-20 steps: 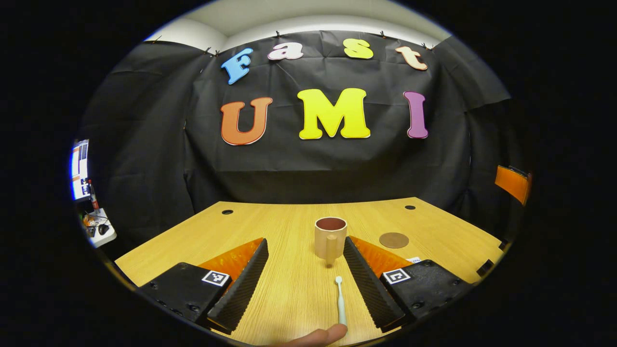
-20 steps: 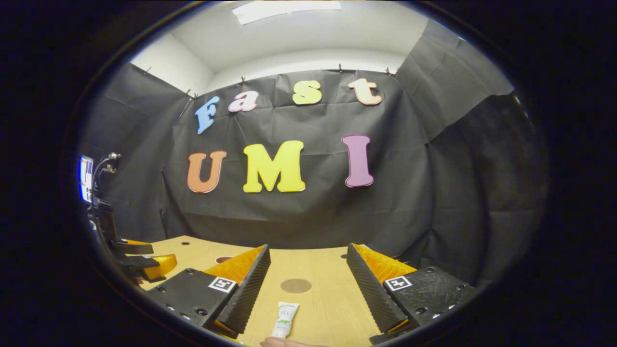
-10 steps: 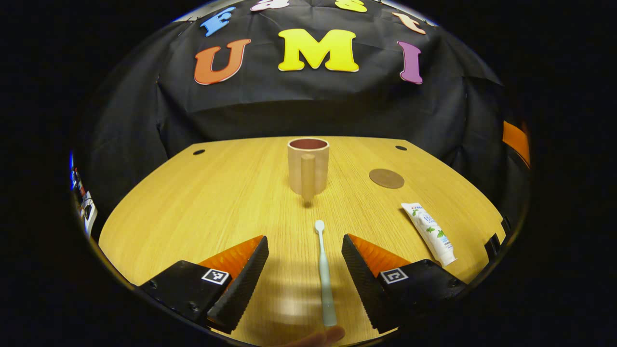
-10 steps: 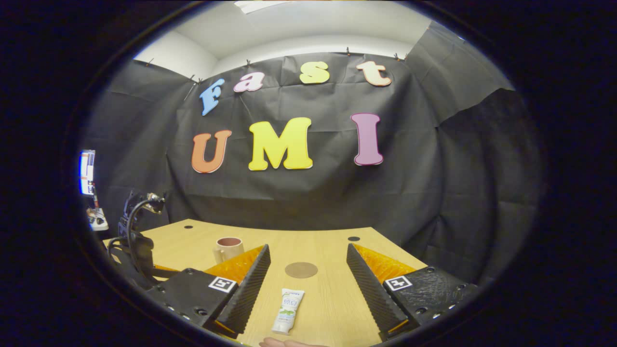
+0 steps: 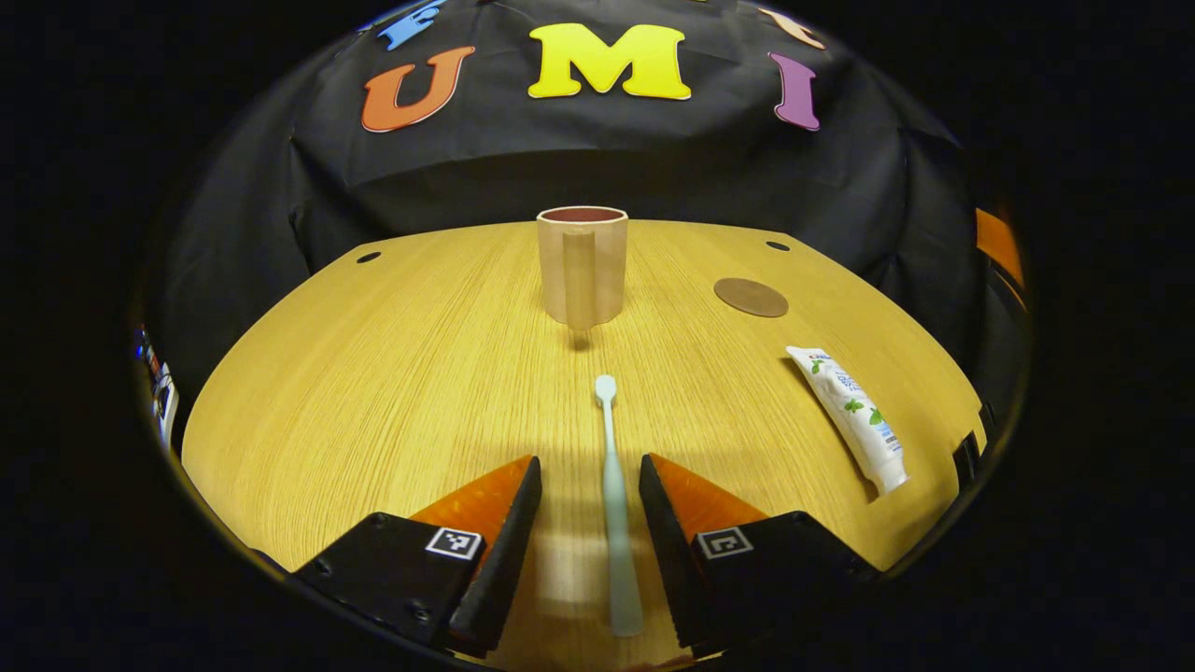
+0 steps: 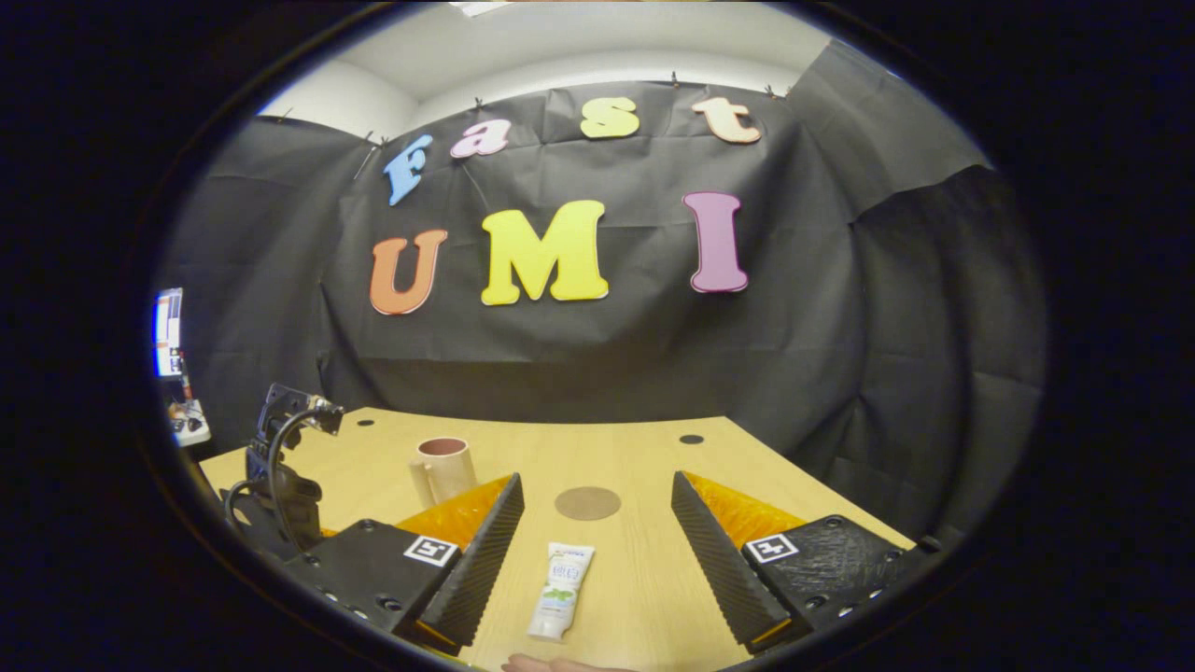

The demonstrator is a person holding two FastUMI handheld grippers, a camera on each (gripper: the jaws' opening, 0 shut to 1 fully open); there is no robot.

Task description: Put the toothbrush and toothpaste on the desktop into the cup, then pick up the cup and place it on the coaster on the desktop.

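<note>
Toothbrush lies flat on the bench, head pointing at the cup, between the left gripper's released jaws; right gripper jaws released around the toothpaste.

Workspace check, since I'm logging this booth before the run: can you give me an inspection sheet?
Surface: wooden desktop, two round holes near the far edge.
Job's things: toothbrush and toothpaste lying flat; cup upright; coaster bare.
Clutter: nothing seen.
Grippers: left hand-held gripper open, straddling the toothbrush handle; right hand-held gripper open, toothpaste between its fingers.
Cables: black cable on the left hand-held gripper.
Surroundings: black cloth wall.
</note>
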